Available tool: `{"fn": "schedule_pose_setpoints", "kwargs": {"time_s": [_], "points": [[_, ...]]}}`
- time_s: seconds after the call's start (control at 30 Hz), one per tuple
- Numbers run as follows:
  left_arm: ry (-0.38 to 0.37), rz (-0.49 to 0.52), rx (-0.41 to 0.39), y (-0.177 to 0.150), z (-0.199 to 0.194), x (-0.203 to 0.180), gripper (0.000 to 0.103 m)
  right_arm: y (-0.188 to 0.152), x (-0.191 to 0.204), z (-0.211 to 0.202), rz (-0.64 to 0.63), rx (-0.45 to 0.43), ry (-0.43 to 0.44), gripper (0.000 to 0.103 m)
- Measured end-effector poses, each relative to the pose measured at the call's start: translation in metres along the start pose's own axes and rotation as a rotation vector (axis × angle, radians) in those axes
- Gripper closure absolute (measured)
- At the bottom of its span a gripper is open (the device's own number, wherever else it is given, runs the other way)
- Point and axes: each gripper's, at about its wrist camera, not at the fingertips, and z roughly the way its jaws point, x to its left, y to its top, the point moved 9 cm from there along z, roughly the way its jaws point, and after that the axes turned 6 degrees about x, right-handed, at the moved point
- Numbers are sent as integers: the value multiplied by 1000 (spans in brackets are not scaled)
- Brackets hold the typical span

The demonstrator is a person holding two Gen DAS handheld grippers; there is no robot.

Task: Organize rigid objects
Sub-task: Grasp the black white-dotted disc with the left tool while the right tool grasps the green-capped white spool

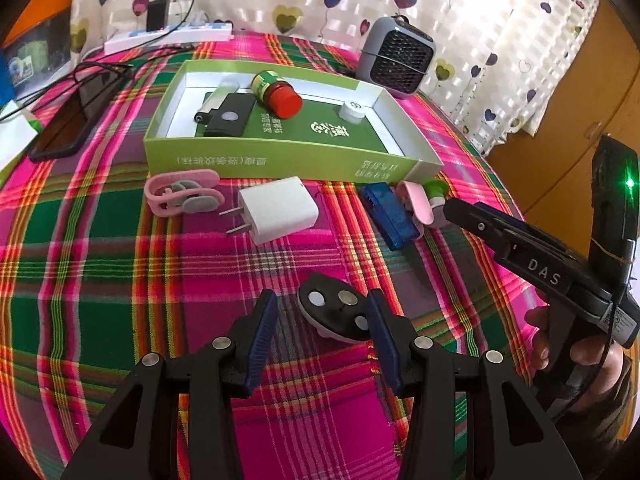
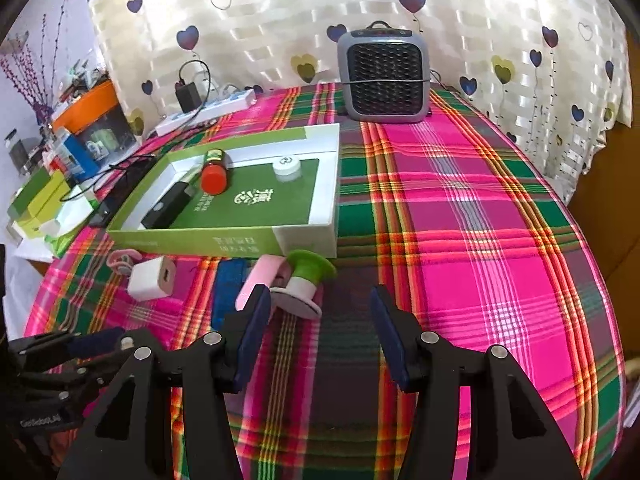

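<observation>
- Bench (image 2: 480, 208) covered with a pink, green and orange plaid cloth.
- Green tray box (image 1: 256, 158) sits mid-bench, open side up. Inside it: a red-capped bottle (image 1: 278, 94) lying on its side, a black device (image 1: 228, 118), a white round cap (image 1: 352, 111).
- Loose items in a row just in front of the box, seen from the left wrist: pink clip (image 1: 180, 194), white plug adapter (image 1: 278, 210), blue stick (image 1: 390, 214), pink case (image 2: 260, 282), green-and-white stopper (image 2: 304, 280).
- Left gripper (image 1: 322, 312): jaws released, nothing clamped. A black round disc (image 1: 338, 314) with three metal studs lies on the cloth between the jaw tips, close against the right-hand pad; contact cannot be told.
- Right gripper (image 2: 320, 308): jaws released, empty. Left-hand pad sits in front of the pink case; stopper just beyond the tips.
- Grey fan heater (image 2: 386, 76) at far edge, well apart from the box.
</observation>
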Motion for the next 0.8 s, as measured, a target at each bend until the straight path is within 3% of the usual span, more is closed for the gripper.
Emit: {"fn": "schedule_pose_setpoints", "kwargs": {"time_s": [0.3, 0.57, 0.8], "points": [[3, -1, 1, 1, 1, -1, 57, 3, 2, 12, 5, 27, 21, 50], [17, -12, 10, -1, -1, 1, 57, -1, -5, 9, -32, 42, -65, 50], [25, -27, 16, -1, 0, 2, 57, 3, -6, 17, -31, 56, -63, 50]]}}
